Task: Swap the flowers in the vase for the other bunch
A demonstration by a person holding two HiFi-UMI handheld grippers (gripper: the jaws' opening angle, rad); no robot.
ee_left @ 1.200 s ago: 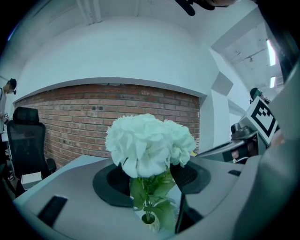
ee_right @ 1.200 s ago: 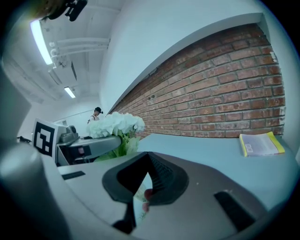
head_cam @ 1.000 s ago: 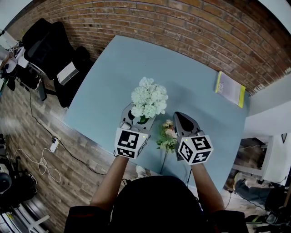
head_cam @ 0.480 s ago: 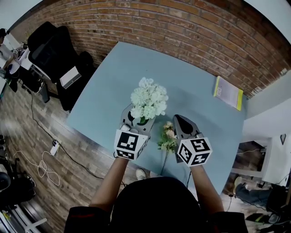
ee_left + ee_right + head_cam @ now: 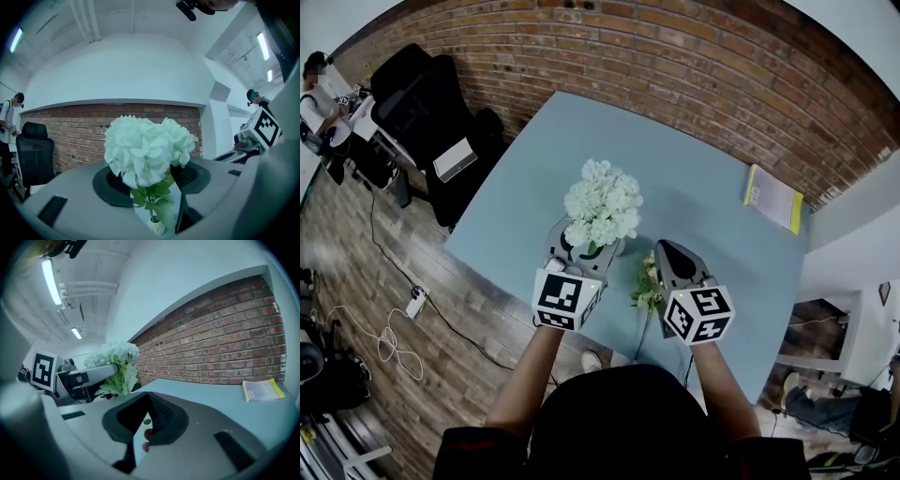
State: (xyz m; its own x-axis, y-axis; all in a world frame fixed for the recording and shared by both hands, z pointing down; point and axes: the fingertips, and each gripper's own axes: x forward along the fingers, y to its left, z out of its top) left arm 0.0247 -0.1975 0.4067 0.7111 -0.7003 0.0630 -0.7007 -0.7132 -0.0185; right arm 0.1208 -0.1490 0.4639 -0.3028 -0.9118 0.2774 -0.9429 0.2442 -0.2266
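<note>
A bunch of white flowers (image 5: 602, 202) stands upright between the jaws of my left gripper (image 5: 581, 247). In the left gripper view its stem and leaves (image 5: 152, 194) fill the gap between the pads, and the jaws are shut on them. The stem runs down into the mouth of a white vase (image 5: 154, 226) just below. The other bunch (image 5: 649, 281), small with pale pink and green heads, lies on the table between the two grippers, its stem towards me. My right gripper (image 5: 667, 249) hovers beside it, shut, holding nothing that I can see; bits of that bunch show low in its slit (image 5: 146, 427).
The blue-grey table (image 5: 703, 187) stands against a brick wall. A yellow book (image 5: 773, 197) lies at its far right corner. Black office chairs (image 5: 412, 94) stand left of the table. Cables and a power strip (image 5: 412, 302) lie on the wooden floor.
My left gripper has risen a little with the white bunch still between its jaws. My right gripper has shifted slightly and stayed shut. The pink bunch lies where it was.
</note>
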